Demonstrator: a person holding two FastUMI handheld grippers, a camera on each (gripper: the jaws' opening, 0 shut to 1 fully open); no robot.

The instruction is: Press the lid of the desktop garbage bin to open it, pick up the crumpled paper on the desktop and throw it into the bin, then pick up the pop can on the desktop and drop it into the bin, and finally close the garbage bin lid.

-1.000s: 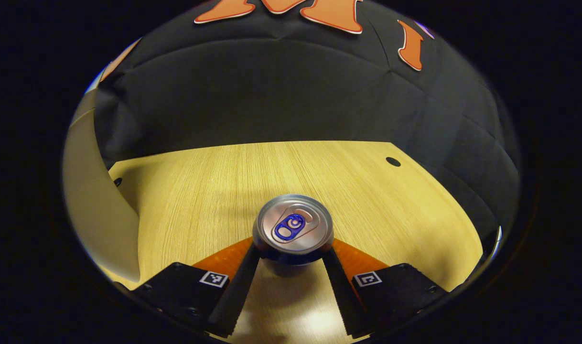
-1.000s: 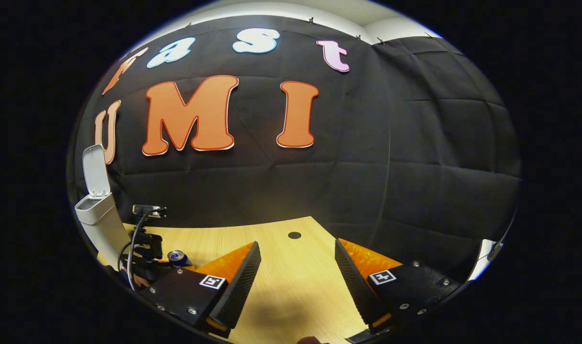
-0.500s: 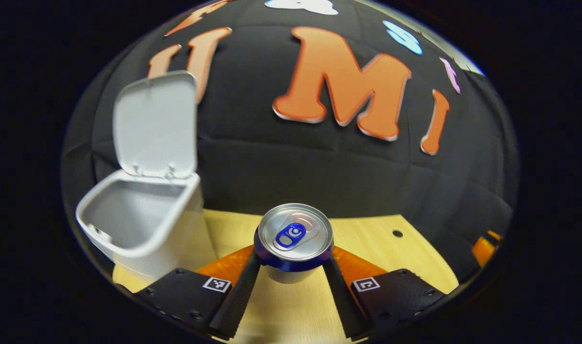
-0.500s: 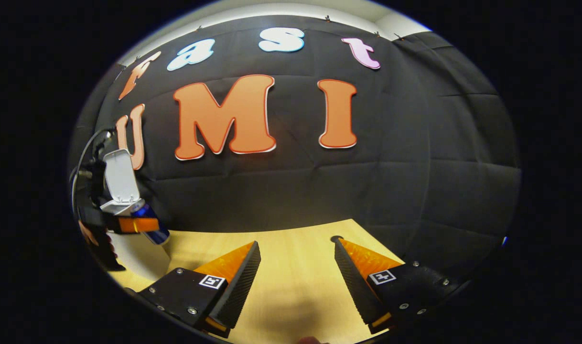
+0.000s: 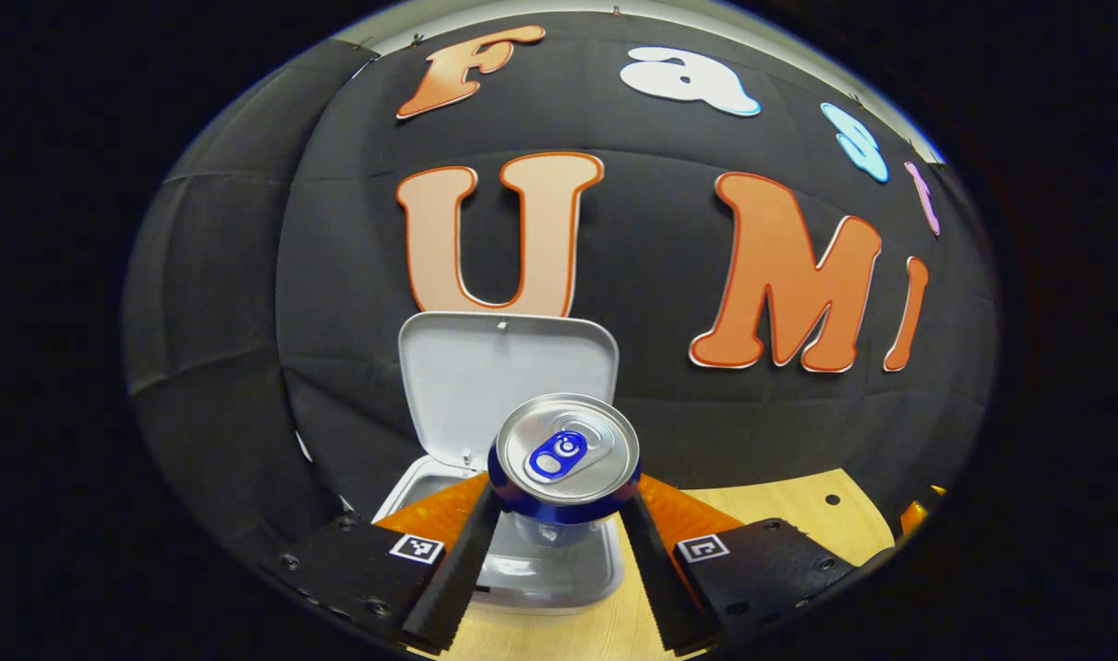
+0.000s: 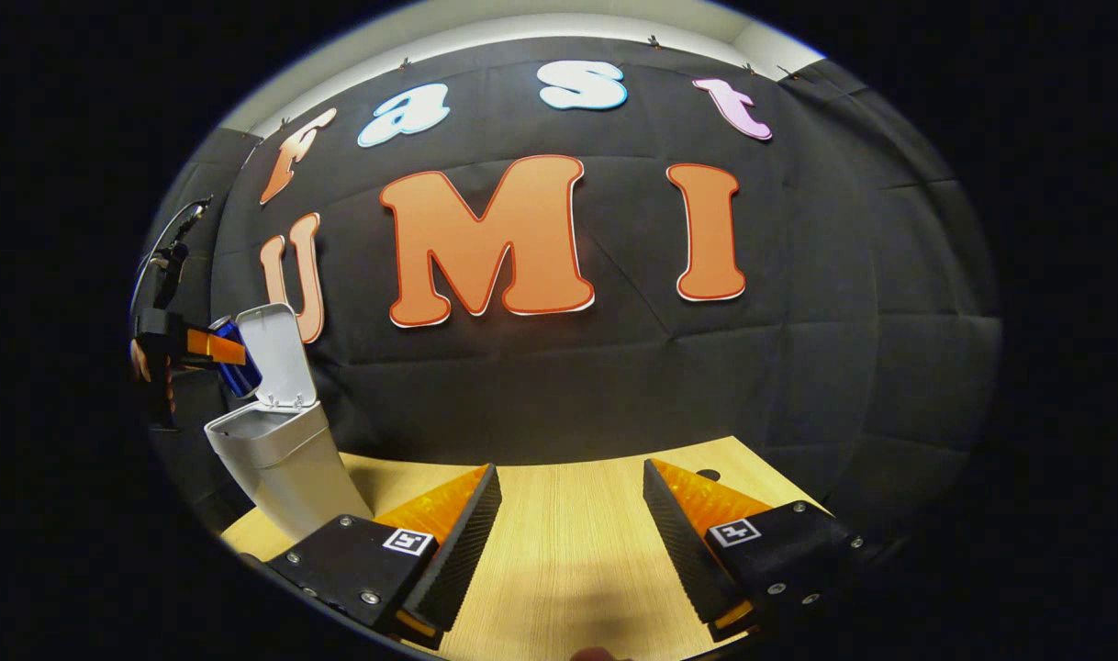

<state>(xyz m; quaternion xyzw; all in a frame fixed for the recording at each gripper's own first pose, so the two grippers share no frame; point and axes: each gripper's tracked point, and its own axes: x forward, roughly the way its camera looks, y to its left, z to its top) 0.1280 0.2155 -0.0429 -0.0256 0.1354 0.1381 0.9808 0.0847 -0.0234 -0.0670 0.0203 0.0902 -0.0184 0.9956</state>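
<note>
I am holding the blue-rimmed silver pop can (image 5: 564,454) clamped in my left hand-held gripper (image 5: 559,542) above the open white plastic bin (image 5: 559,574); its lid (image 5: 486,372) is standing up. My right hand-held gripper (image 6: 568,542) is idling wide and empty. Dropping the can and closing remain.

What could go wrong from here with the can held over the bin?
1. The pop can is pinched only near its top rim by the left hand-held gripper, so it could slip early.
2. The lid stands upright close behind the can; a bump might knock it shut.
3. The bin looks narrow, so an off-centre release could hit its rim.
</note>
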